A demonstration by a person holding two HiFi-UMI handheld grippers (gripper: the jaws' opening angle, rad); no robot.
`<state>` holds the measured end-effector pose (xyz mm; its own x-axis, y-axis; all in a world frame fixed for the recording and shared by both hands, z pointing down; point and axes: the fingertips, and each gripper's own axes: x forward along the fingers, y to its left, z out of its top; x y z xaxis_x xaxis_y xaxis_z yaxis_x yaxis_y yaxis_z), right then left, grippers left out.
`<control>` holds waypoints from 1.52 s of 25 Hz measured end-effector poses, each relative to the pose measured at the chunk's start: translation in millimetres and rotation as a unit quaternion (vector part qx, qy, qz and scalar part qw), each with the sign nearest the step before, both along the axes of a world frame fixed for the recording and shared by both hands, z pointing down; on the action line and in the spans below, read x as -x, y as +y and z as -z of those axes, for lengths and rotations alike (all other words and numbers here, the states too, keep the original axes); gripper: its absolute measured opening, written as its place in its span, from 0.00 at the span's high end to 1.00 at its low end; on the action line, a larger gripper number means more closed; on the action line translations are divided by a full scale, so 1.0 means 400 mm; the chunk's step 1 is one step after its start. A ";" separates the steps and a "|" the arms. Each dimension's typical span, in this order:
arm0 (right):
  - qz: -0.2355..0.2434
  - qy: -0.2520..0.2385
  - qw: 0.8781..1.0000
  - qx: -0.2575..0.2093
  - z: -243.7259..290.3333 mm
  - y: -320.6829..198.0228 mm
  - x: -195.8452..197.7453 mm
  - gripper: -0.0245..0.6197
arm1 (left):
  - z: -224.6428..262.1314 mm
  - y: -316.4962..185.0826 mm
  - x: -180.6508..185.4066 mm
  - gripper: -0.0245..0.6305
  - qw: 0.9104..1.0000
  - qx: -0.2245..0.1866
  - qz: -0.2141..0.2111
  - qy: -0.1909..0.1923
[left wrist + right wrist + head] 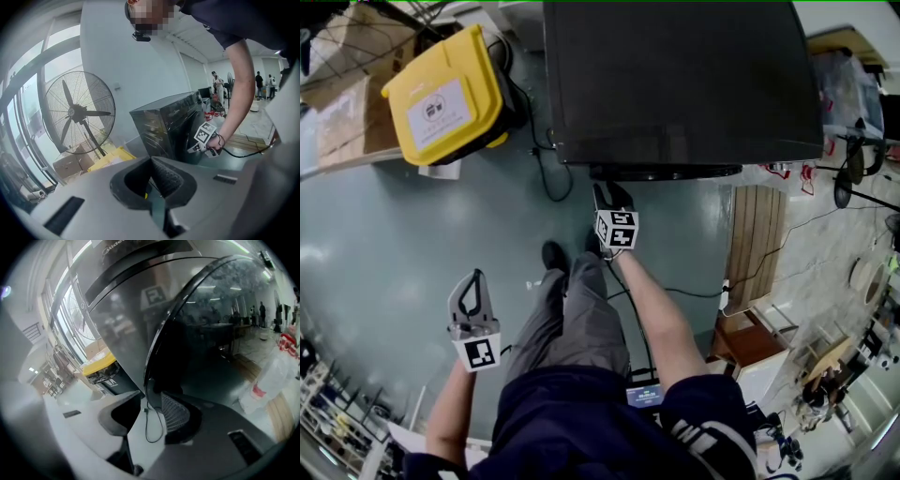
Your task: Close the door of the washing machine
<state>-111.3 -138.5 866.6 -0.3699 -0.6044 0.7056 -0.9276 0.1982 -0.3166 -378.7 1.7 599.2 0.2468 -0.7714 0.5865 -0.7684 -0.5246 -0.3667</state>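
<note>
1. Jaws of the right gripper [147,401] stand apart, with the dark rim of the door [220,333] between their tips. The rim lies against one ribbed pad [176,412]. The other jaw sits just beside the rim, and no firm squeeze shows.
2. Left gripper [151,161] has its jaws together at the tips, with nothing between them.
3. Seen from the head, the washer [675,84] fills 12 o'clock, a black box with its front edge toward the person. The door shows as a thin dark curve just under that edge, standing a little out from the front.
4. The right gripper reaches that curve just below picture centre. The person's right forearm runs up to it from 5 o'clock.
5. The left gripper hangs at 8 o'clock over bare grey floor [384,244], well apart from the washer and pointing toward 12 o'clock.
6. In the right gripper view the door's glass fills 1 to 3 o'clock. The washer's glossy front panel lies from 10 to 12 o'clock, left of the rim.
7. A yellow-lidded bin [450,94] stands at 10 o'clock in the head view, just beside the washer.
8. A black cable [548,178] trails on the floor between the bin and the washer.
9. A wooden pallet [759,234] lies at 3 o'clock.
10. In the left gripper view a large fan [77,112] stands at 9 o'clock, with the washer at centre.
</note>
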 end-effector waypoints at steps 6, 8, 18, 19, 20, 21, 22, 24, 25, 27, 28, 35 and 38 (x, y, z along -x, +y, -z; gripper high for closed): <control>0.004 0.020 1.000 -0.003 0.012 0.019 -0.015 0.78 | 0.003 -0.001 -0.002 0.93 1.000 0.003 -0.001 -0.003; 0.006 0.026 1.000 -0.009 0.021 0.025 -0.021 0.81 | 0.004 -0.001 -0.007 0.93 1.000 0.001 0.001 0.002; 0.014 0.043 0.999 -0.028 0.063 0.039 -0.027 0.91 | 0.015 -0.017 -0.018 0.93 1.000 -0.008 -0.007 0.005; 0.015 0.045 0.998 -0.031 0.068 0.040 -0.028 0.91 | 0.016 -0.018 -0.018 0.93 1.000 -0.008 -0.003 0.008; 0.018 0.048 0.998 -0.033 0.074 0.042 -0.028 0.92 | 0.018 -0.020 -0.017 0.93 1.000 -0.010 0.007 0.018; 0.022 0.052 0.998 -0.036 0.081 0.045 -0.028 0.93 | 0.021 -0.024 -0.015 0.93 0.999 -0.015 0.022 0.035; 0.025 0.054 0.997 -0.038 0.088 0.047 -0.028 0.93 | 0.025 -0.027 -0.015 0.93 0.998 -0.019 0.031 0.046; 0.030 0.057 0.997 -0.043 0.106 0.053 -0.029 0.93 | 0.033 -0.033 -0.021 0.93 0.999 -0.020 0.008 0.026; 0.034 0.059 0.997 -0.048 0.116 0.055 -0.029 0.93 | 0.037 -0.037 -0.024 0.93 1.000 -0.021 -0.002 0.018; 0.043 0.068 0.995 -0.061 0.138 0.060 -0.028 0.93 | 0.044 -0.044 -0.029 0.93 1.000 -0.025 -0.008 0.017; 0.047 0.072 0.994 -0.069 0.148 0.062 -0.028 0.93 | 0.045 -0.047 -0.031 0.93 0.999 -0.026 -0.008 0.018; 0.045 0.073 0.989 -0.121 0.274 0.062 -0.034 0.93 | 0.071 -0.068 -0.054 0.93 0.998 -0.043 -0.014 0.032; 0.038 0.064 0.988 -0.138 0.348 0.071 -0.034 0.93 | 0.096 -0.080 -0.060 0.93 0.998 -0.057 -0.013 0.039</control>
<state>-97.7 -110.1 727.6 -0.3390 -0.7548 0.5616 -0.9361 0.3303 -0.1212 -354.8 -30.3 560.8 0.3091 -0.8249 0.4732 -0.7830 -0.5032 -0.3657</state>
